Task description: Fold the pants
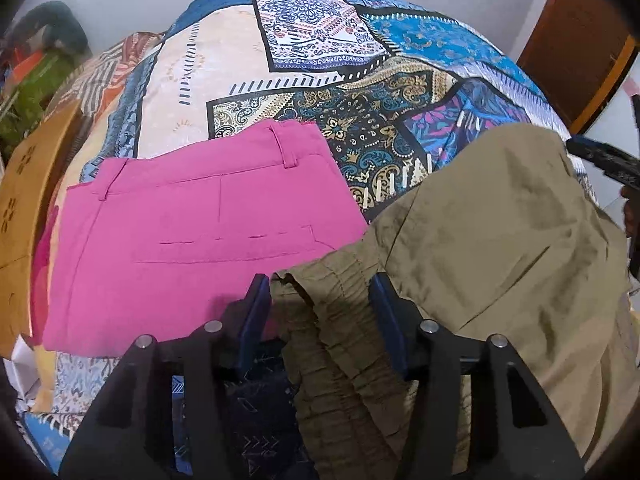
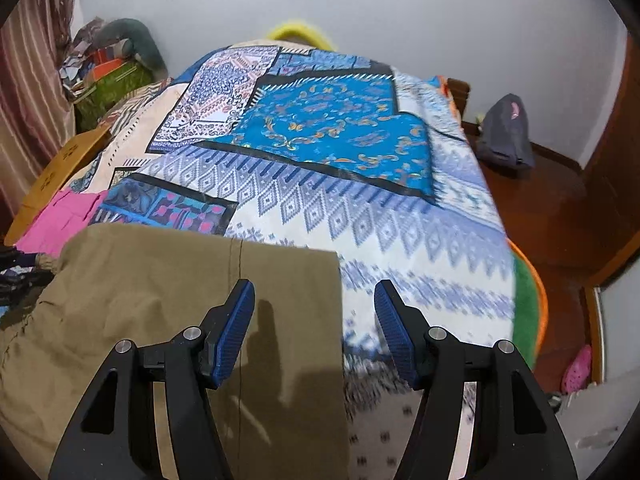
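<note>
Khaki pants [image 2: 168,308] lie on the patterned bedspread [image 2: 328,136], spread across its near edge and rumpled, with the gathered elastic waistband [image 1: 332,320] toward the left side and a straight hem edge toward the right. Pink pants [image 1: 192,232] lie flat just beside them, touching or slightly under the waistband end; they appear already folded into a compact rectangle, though this is a judgement from their outline only.

Progress: the khaki pair appears laid out lengthwise, possibly doubled leg on leg, but no crosswise fold is visible. Remaining work, as judged: bring one end over the other and flatten.

Left gripper [image 1: 320,296]: fingers wide apart, straddling the bunched waistband. The cloth passes between the blue pads [image 1: 256,312] without being pinched; whether it touches the inner faces cannot be determined.

Right gripper [image 2: 314,312]: fingers wide apart, holding nothing. The left pad hangs above the khaki cloth near its hem edge; the right pad hangs above bare bedspread. Contact with the cloth cannot be confirmed; a shadow falls on the fabric below.
</note>
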`<state>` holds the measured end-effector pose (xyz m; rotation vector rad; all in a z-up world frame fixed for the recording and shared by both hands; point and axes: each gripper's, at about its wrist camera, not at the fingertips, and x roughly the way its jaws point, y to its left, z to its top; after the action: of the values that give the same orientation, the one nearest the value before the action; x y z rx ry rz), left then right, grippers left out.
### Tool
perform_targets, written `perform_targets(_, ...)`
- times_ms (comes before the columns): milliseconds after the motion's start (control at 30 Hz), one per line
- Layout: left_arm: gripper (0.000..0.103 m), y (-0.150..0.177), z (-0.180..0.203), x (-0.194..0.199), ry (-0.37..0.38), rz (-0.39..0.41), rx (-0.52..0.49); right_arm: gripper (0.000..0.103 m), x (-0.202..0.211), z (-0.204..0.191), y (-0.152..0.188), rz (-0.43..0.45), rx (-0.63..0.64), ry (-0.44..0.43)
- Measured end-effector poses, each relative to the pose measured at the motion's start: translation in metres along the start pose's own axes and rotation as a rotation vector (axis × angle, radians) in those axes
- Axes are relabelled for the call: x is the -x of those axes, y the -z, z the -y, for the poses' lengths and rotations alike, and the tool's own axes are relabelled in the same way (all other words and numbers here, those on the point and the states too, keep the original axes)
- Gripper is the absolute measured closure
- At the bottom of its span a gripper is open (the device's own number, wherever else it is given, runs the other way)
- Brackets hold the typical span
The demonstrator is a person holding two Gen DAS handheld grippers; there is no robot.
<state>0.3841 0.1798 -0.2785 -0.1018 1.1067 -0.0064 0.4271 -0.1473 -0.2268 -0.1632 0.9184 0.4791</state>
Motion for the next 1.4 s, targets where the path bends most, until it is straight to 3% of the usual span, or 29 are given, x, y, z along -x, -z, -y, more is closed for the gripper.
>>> perform_targets(100, 0.061, 0.002, 0.001, 0.001, 0.01, 0.016, 0.014, 0.045, -0.021, 0.0, -0.004, -0.056, -0.002, -0.019)
perform_targets(200, 0.067, 0.004, 0.007, 0.005, -0.036, 0.048, -0.009, 0.047, -0.024, 0.0, -0.004, -0.045, -0.007, -0.04)
perform_targets(233, 0.069, 0.005, 0.009, 0.006, -0.05, 0.056, -0.018, 0.054, -0.023, 0.0, -0.004, -0.046, -0.007, -0.049)
perform_targets(300, 0.072, 0.005, 0.015, 0.008, -0.087, 0.073, -0.041, 0.077, -0.021, -0.003, -0.005, -0.04, 0.003, -0.047)
perform_targets(467, 0.089, 0.004, 0.032, 0.021, -0.184, 0.131, -0.111, 0.098, -0.017, -0.005, -0.006, -0.027, 0.02, -0.022)
perform_targets(633, 0.094, -0.003, 0.041, 0.042, -0.25, 0.188, -0.152, 0.098, 0.002, -0.001, -0.013, 0.046, -0.002, -0.001)
perform_targets(833, 0.093, -0.018, 0.036, 0.058, -0.257, 0.206, -0.108, 0.099, 0.037, 0.002, -0.028, 0.12, -0.024, 0.011)
perform_targets(1133, 0.094, -0.015, 0.047, 0.124, -0.175, 0.297, -0.091, 0.099, 0.119, -0.013, -0.028, 0.245, -0.031, -0.022)
perform_targets(1400, 0.094, 0.02, 0.065, 0.2, -0.102, 0.374, -0.122, 0.099, 0.198, -0.03, 0.006, 0.335, -0.045, -0.061)
